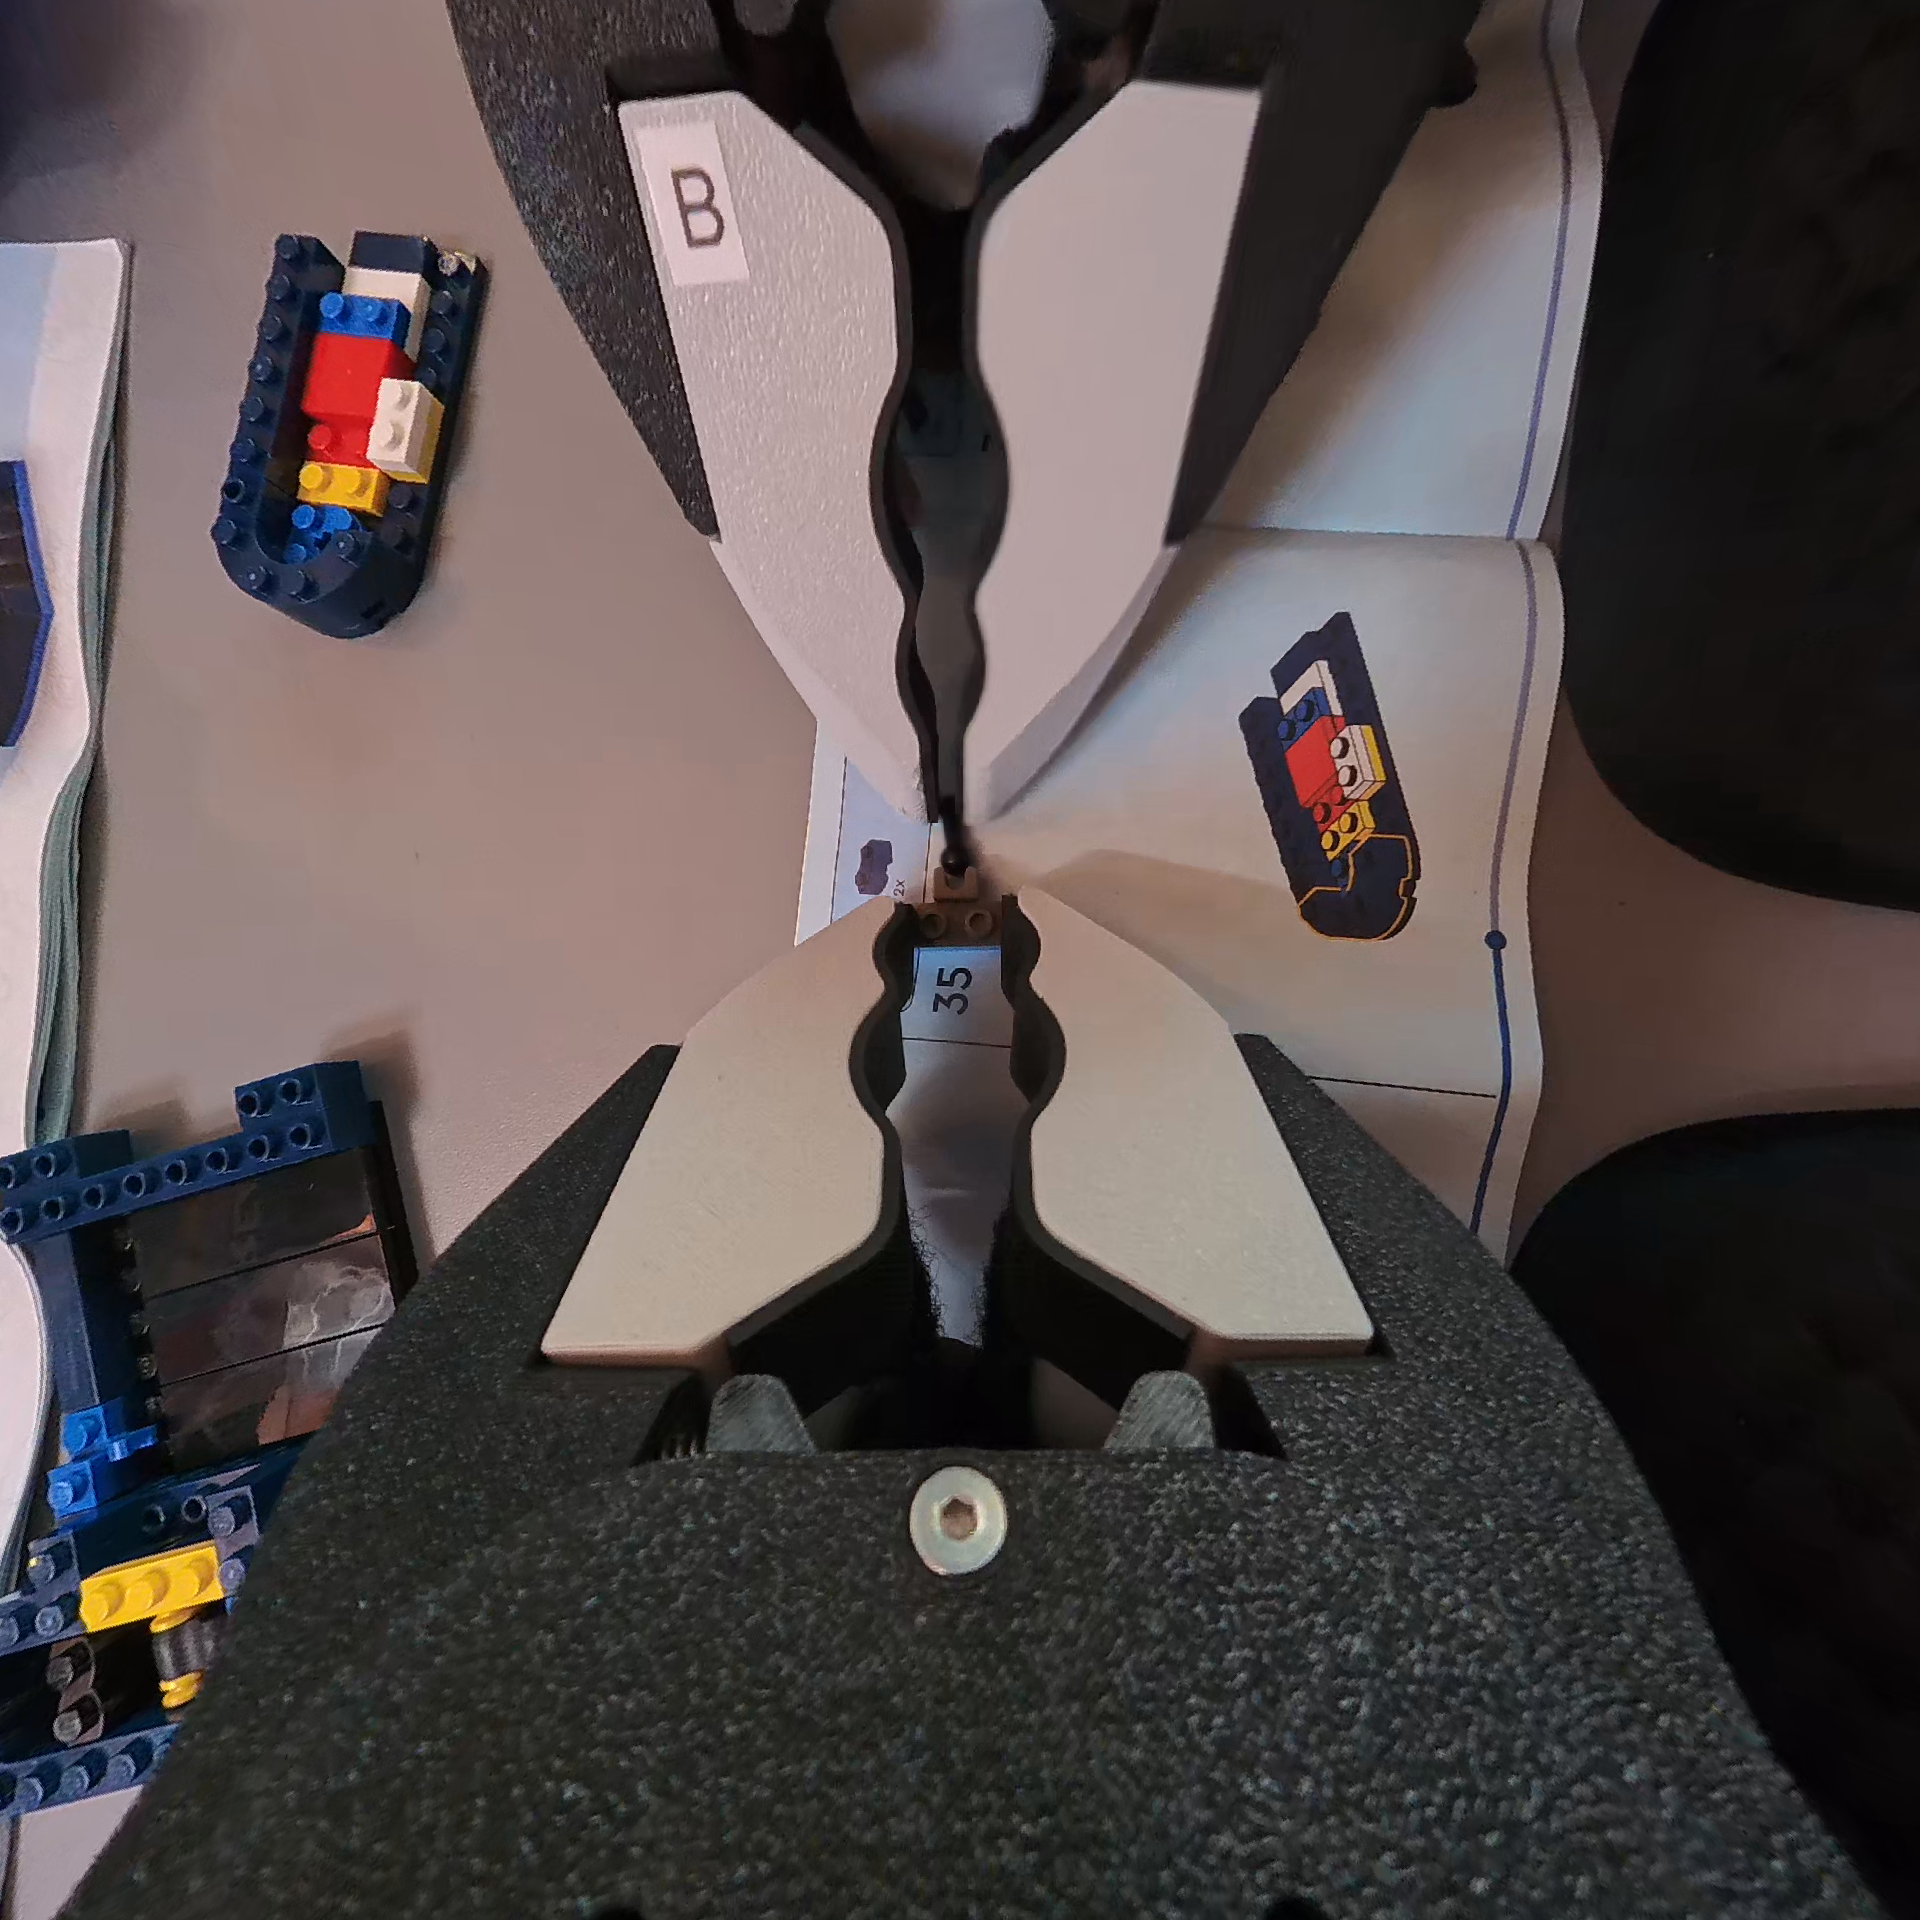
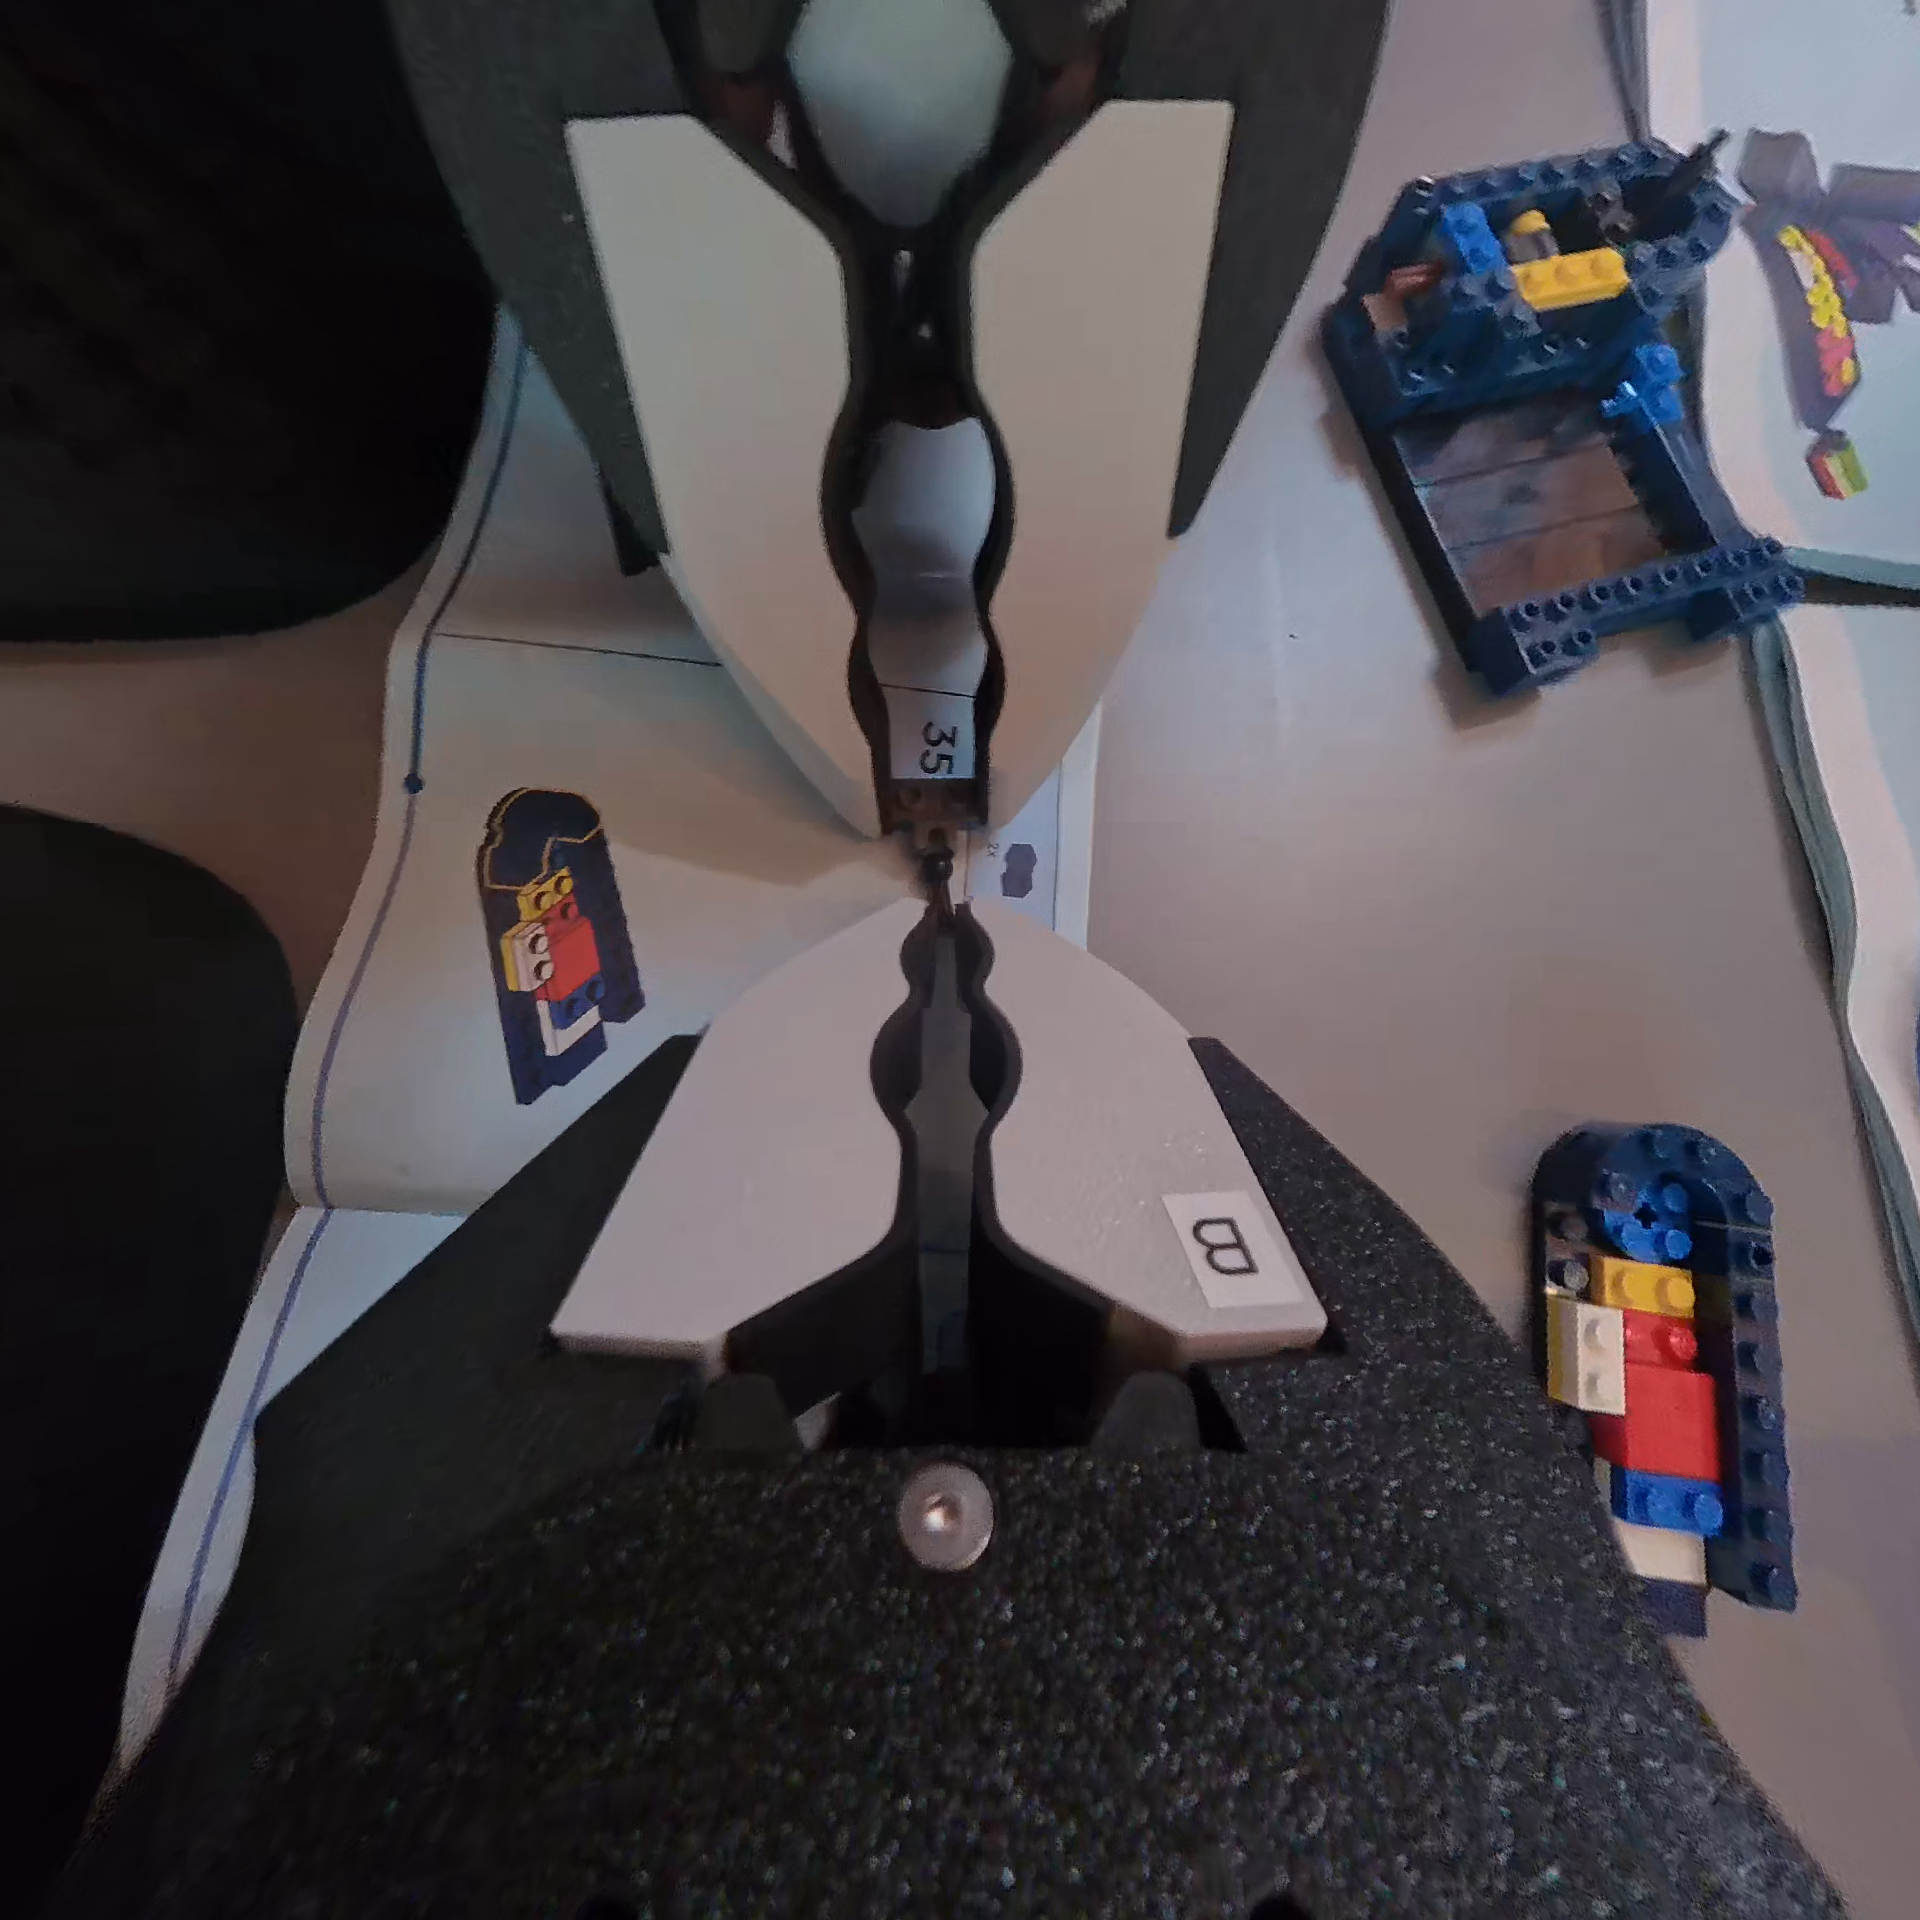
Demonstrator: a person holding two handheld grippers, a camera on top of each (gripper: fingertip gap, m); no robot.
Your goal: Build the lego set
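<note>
Brown brick (image 1: 958, 920) pinched by left gripper (image 1: 956, 914), black pin (image 1: 951, 847) by right gripper (image 2: 945, 914)

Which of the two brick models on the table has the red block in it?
The small boat-shaped model, a dark blue hull filled with red, white, yellow and blue bricks. The larger model has dark panels, blue and yellow bricks, but no red block.

A beige table (image 1: 582, 790) bears an open booklet (image 1: 1299, 665); two brick models (image 1: 348, 436) (image 1: 197, 1340).
</note>
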